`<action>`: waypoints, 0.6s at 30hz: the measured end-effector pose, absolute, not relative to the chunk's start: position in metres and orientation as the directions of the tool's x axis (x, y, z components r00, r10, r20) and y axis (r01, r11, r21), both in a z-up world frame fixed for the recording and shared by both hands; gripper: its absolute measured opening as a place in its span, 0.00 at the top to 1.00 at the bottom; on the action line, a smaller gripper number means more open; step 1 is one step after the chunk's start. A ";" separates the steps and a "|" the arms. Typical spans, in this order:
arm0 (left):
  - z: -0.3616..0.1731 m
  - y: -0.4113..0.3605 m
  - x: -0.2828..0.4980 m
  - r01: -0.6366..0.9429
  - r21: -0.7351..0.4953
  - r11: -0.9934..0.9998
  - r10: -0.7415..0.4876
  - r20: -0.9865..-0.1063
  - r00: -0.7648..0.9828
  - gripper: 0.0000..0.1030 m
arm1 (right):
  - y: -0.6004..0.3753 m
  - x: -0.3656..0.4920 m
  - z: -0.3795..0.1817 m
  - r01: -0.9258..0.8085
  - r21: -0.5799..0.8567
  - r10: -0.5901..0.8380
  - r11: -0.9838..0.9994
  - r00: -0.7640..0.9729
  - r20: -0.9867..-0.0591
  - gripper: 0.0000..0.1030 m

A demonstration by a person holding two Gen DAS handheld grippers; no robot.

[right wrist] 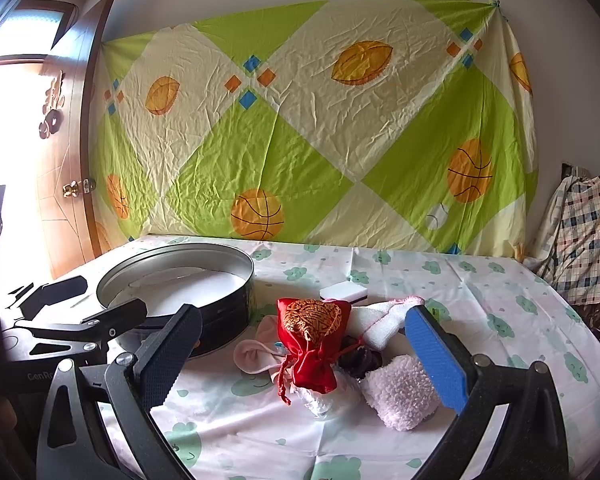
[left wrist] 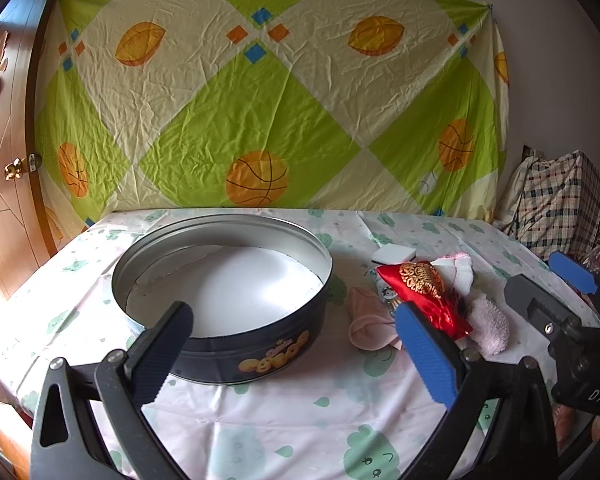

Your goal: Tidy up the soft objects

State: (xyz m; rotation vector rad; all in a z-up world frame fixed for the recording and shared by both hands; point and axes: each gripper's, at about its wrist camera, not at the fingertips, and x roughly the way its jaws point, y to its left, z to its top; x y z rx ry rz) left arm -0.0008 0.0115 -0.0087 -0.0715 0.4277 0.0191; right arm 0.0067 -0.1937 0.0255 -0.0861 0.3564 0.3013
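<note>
A round dark cookie tin [left wrist: 256,356] stands open on the table, white inside, nothing in it; it also shows in the right wrist view [right wrist: 224,320]. Right of it lies a pile of soft things: a red drawstring pouch with gold embroidery [right wrist: 312,344] [left wrist: 424,288], a pale pink sock [right wrist: 256,354] [left wrist: 368,324], a fluffy pink cloth [right wrist: 400,390] [left wrist: 490,328], a white cloth with pink trim [right wrist: 380,322] and a white sponge [right wrist: 344,291] [left wrist: 394,254]. My left gripper [left wrist: 296,344] is open and empty before the tin. My right gripper [right wrist: 304,356] is open and empty around the pile.
The table wears a white cloth with green clouds [right wrist: 480,292]. A green and cream sheet [left wrist: 260,100] hangs on the wall behind. A wooden door [left wrist: 4,160] stands left. A plaid bag [left wrist: 560,200] sits at the table's right.
</note>
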 end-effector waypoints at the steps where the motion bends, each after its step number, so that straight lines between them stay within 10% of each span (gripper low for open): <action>1: -0.009 0.011 -0.001 -0.034 -0.065 0.997 0.004 -0.415 0.910 0.00 | -0.193 0.006 0.024 -0.305 -0.031 0.275 0.952 0.893 -0.356 0.00; 18: -0.027 0.012 0.005 -0.030 -0.047 0.998 0.006 -0.438 0.899 0.00 | -0.202 0.012 0.015 -0.289 -0.008 0.264 0.957 0.888 -0.377 0.00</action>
